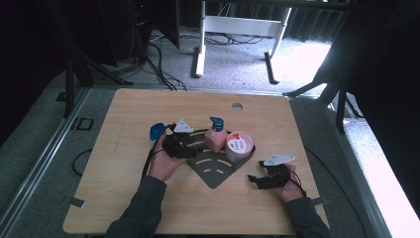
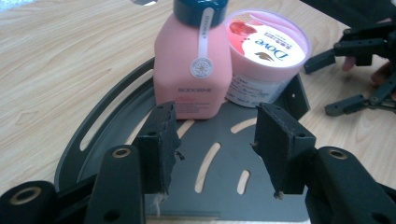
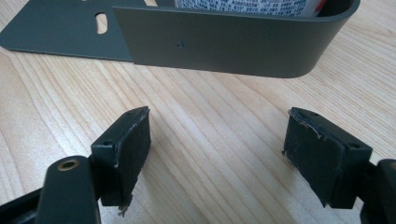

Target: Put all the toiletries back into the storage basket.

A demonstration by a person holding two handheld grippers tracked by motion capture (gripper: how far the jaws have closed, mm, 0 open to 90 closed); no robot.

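Observation:
A pink pump bottle (image 1: 216, 138) (image 2: 194, 70) with a dark blue top stands on a dark grey slotted corner tray (image 1: 215, 172) (image 2: 107, 116). A pink Dove tub (image 1: 239, 145) (image 2: 266, 51) stands right beside it against the tray's curved wall (image 3: 224, 42). My left gripper (image 1: 192, 147) (image 2: 212, 121) hovers low over the tray, open, with its jaws aimed at the bottle and a little short of it. My right gripper (image 1: 255, 179) (image 3: 219, 116) rests open on the bare wood just outside the tray's right corner, with nothing between its pads; it is also seen from the left one (image 2: 327, 86).
The wooden table (image 1: 124, 198) has a round hole (image 1: 237, 106) near its far edge. A blue piece (image 1: 157, 130) sits just behind my left hand. Cables and a white desk frame (image 1: 237, 29) are on the floor beyond the table.

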